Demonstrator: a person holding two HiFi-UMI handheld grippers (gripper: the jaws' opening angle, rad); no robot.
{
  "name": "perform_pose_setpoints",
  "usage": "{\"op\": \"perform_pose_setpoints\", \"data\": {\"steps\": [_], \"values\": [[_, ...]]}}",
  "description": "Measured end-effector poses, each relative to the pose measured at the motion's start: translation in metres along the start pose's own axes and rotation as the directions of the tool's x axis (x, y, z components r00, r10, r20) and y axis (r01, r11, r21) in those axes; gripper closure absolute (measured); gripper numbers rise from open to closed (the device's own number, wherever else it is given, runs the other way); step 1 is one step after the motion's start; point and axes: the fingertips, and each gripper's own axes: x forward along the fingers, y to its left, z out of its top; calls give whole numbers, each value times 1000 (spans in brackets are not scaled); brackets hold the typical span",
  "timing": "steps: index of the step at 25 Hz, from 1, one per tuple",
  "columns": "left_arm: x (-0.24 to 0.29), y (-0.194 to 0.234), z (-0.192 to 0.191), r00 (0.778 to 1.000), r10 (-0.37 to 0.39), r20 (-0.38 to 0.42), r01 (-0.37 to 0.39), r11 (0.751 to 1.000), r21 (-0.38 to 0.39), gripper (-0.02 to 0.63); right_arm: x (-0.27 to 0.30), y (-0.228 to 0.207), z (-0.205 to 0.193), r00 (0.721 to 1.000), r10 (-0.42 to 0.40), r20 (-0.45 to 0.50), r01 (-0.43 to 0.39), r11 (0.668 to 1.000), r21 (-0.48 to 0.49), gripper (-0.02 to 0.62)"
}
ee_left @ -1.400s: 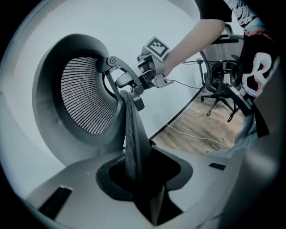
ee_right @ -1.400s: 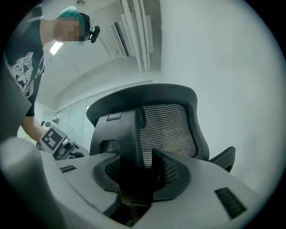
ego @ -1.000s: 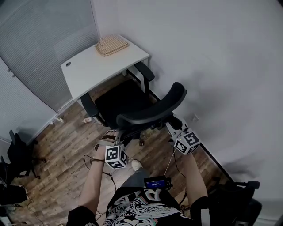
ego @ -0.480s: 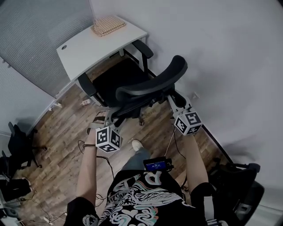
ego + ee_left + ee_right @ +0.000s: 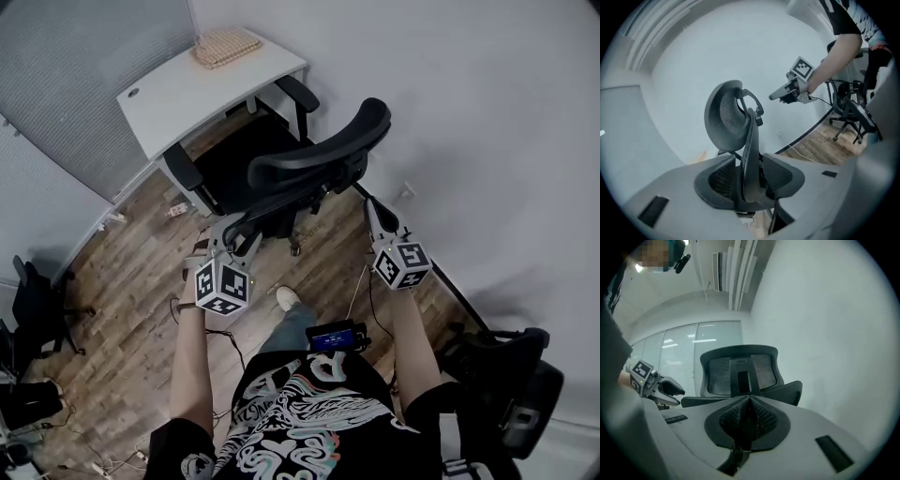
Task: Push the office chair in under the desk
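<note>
Wooden floor (image 5: 122,281) fills lower left of the head view, and a pale wall (image 5: 487,141) takes the right. The white desk (image 5: 178,98) sits upper left with a woven mat (image 5: 225,45) at its far end. The black office chair (image 5: 314,159) stands mid-frame and faces the desk. Its seat is at the desk's near edge, with most of it in the open and the backrest well clear, so the push looks barely begun. How far the seat front reaches under the top cannot be told. The 2 armrests flank the desk's near edge, the far one beside its corner. The left gripper (image 5: 234,239) is at the lower left end of the backrest. Its jaws are wide and closing, with the edge of the backrest frame between the pads, which do not look to be pressing yet. The right gripper (image 5: 371,206) has its jaws fully together on nothing, with its tip just beside the right end of the backrest, contact unclear. Judgement: let the left jaws seat on the frame edge, set the shut right tip on the frame rather than the mesh, then push both sides evenly toward upper left. Uneven force would likely swivel the seat. Watch that the armrests clear the desk legs and top.
</note>
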Motion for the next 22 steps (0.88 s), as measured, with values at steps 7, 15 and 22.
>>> {"op": "perform_pose_setpoints", "data": {"steps": [7, 15, 22], "values": [[-33, 3, 20, 992, 80, 93, -64, 984, -165, 449, -34, 20, 3, 1000, -7, 5, 7, 1000, -18, 583], [-86, -23, 36, 977, 92, 190, -6, 911, -412, 584, -73, 71, 22, 1000, 15, 20, -12, 990, -142, 583], [-124, -3, 49, 914, 125, 387, 166, 755, -635, 584, -92, 140, 35, 993, 90, 70, -79, 985, -151, 583]]}}
